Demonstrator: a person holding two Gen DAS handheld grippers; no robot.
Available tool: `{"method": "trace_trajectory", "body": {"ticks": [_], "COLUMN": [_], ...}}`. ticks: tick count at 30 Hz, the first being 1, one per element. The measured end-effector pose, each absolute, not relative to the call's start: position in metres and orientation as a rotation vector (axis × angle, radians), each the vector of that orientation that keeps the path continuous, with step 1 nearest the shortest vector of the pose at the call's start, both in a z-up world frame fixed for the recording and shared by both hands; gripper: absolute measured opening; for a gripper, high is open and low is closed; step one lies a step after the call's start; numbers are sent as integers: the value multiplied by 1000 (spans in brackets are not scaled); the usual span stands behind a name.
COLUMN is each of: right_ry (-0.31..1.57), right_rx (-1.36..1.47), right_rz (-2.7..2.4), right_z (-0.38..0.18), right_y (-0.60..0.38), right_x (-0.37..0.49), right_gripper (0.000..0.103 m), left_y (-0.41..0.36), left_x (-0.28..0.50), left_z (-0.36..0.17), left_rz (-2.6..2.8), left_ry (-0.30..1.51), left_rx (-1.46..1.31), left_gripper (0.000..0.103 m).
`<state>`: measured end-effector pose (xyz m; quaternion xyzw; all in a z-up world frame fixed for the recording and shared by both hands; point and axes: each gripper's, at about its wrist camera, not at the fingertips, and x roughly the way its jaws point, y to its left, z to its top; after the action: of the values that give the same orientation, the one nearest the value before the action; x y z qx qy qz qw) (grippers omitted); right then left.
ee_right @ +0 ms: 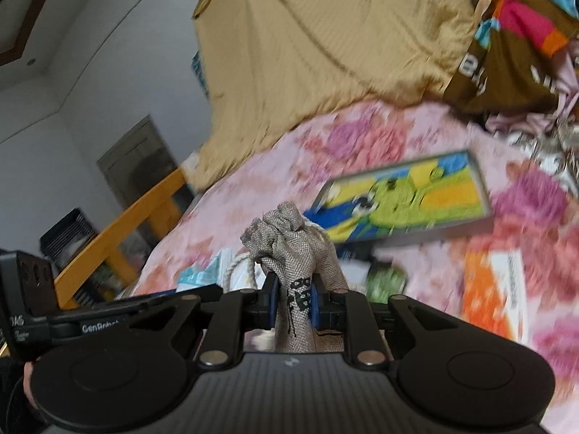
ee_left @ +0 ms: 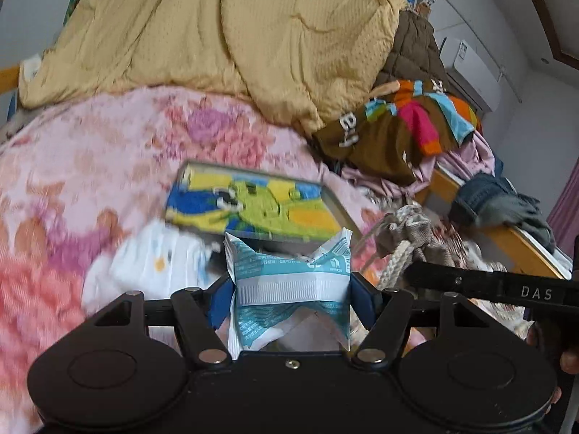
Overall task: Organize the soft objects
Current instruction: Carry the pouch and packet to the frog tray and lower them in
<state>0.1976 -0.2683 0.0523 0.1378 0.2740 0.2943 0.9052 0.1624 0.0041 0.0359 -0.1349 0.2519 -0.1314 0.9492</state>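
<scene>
My left gripper [ee_left: 291, 300] is shut on a teal and white soft packet [ee_left: 289, 282], with the blue pads pressing both its sides, held above the pink floral bedspread [ee_left: 90, 166]. A grey woven drawstring pouch [ee_right: 289, 249] with black print and a rope cord sits clamped between the blue pads of my right gripper [ee_right: 294, 307]. That pouch [ee_left: 405, 231] also shows at the right of the left wrist view, beside the right gripper's black body. A tray holding a yellow, blue and green cloth [ee_left: 249, 206] [ee_right: 401, 199] lies on the bed ahead.
A yellow quilt [ee_left: 202, 29] is heaped at the back. Mixed clothes [ee_left: 409, 123] pile up at the right by the wooden bed rail [ee_left: 506, 238]. A white packet [ee_left: 152, 264] lies left of the tray. An orange and white packet [ee_right: 495, 289] rests on the bedspread.
</scene>
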Motion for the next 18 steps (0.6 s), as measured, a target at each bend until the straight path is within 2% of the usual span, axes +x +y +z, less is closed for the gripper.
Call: {"method": "trace_trajectory", "body": {"ticks": [8,18], "right_ry": [492,498], "right_rx": [317,324], "right_rz": [535,451], "right_z": [60,30], "right_y": [-252,-228], "right_x": [283,384], "right_gripper": [20,20], "left_y": [5,30], "left_x": [250,364], "left_z": [41,9], "left_rz": [-230,-154], "left_ry": [429,405], "left_rx": [-244,-294], "left_gripper": [68,68]}}
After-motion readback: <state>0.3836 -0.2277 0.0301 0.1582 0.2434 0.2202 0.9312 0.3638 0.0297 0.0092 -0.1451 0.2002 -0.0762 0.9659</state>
